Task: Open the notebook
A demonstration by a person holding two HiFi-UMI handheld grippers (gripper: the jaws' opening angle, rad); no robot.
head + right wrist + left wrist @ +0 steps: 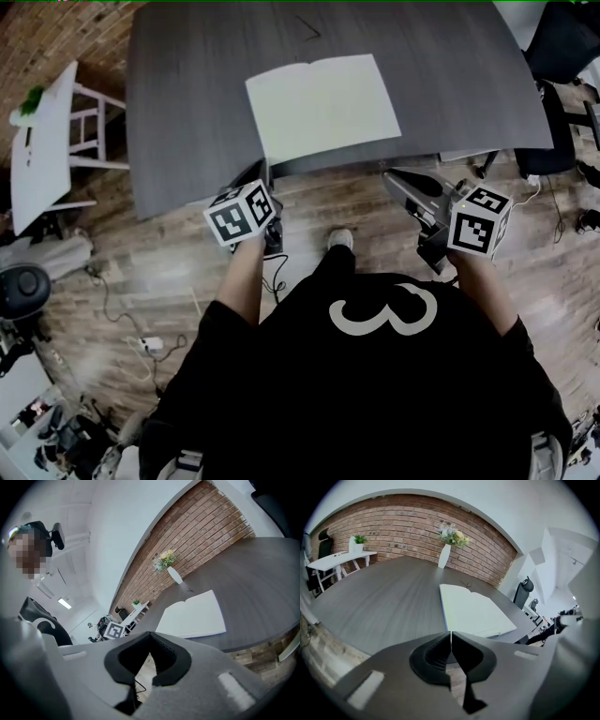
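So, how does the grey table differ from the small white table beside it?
The grey table is dark and wide; the white table is pale and narrow. The grey table bears the open notebook, the white table a potted plant. Both stand on the wooden floor.

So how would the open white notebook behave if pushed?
The open white notebook lies flat, so it would probably slide on the smooth dark grey table, not roll. Lifted by one edge, its pages would likely flop.
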